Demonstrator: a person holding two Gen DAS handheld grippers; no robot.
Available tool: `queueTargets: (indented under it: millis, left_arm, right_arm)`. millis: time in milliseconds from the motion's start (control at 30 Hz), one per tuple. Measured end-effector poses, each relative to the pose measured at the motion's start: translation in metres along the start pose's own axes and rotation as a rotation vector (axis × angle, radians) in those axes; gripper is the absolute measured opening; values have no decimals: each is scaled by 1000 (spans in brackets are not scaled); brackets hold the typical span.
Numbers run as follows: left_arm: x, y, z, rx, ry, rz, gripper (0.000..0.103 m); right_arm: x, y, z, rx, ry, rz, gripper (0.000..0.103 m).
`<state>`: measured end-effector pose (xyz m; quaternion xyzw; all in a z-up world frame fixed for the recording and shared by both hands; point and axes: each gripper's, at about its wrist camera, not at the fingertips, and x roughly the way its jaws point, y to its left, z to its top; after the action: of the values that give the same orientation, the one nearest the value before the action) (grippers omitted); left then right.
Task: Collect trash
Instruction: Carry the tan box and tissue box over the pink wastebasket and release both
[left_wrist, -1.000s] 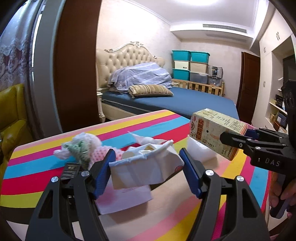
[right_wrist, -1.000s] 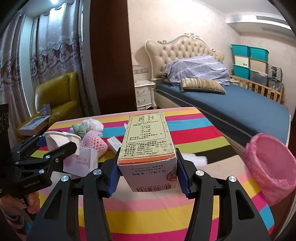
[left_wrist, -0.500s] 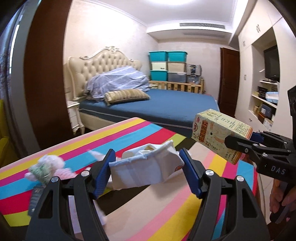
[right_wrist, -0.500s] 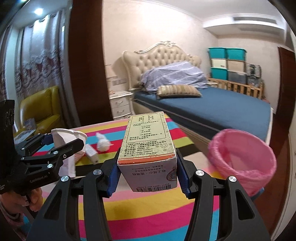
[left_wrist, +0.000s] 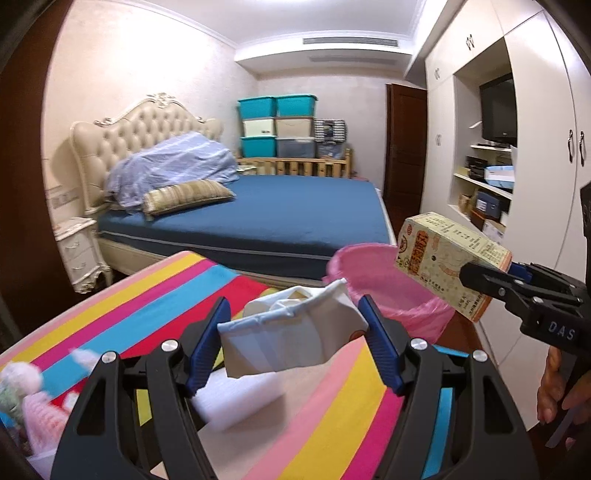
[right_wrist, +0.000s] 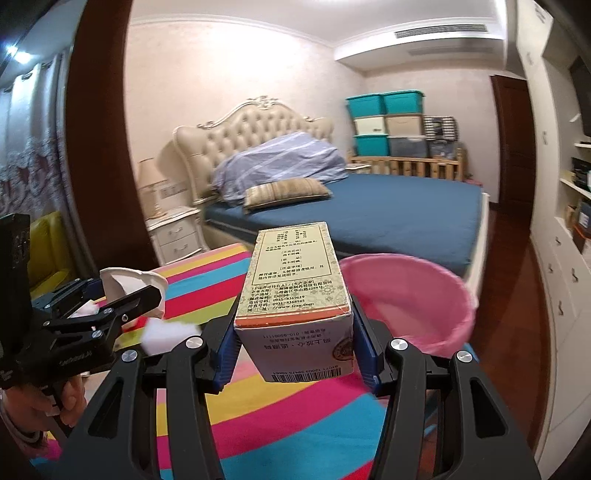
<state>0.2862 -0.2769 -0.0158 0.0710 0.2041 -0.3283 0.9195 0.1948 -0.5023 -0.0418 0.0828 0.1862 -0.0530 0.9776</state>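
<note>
carton (right_wrist: 295, 291) in right tongs (right_wrist: 295, 354), long axis pointing forward.

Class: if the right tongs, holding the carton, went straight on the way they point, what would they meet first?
Probably the pink-lined bin, just ahead and slightly right of the medicine carton in the right tongs; depth is uncertain.

— What am I holding on the left?

— I see a crumpled white paper bag (left_wrist: 284, 339), open mouth up, clamped between the left gripper (left_wrist: 293, 343) pads above the striped tabletop (left_wrist: 147, 306).

— And on the right?

— A beige printed carton (right_wrist: 295, 291), lengthwise between the right gripper (right_wrist: 295, 350) pads, tilted, barcode end toward me. The pink-lined trash bin (right_wrist: 413, 299) sits just beyond the tabletop's edge, open.
</note>
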Motion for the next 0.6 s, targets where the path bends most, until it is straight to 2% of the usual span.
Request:
queueTargets:
  millis: [300,600]
  left_arm:
    - [85,-47,30,-22,37,-163,69]
    - [162,-82,46,1,99,-189,71]
  right_arm:
    - [24,-73,8,75,-1,-96,51]
    - [58,-116,16,89,6,-108,51]
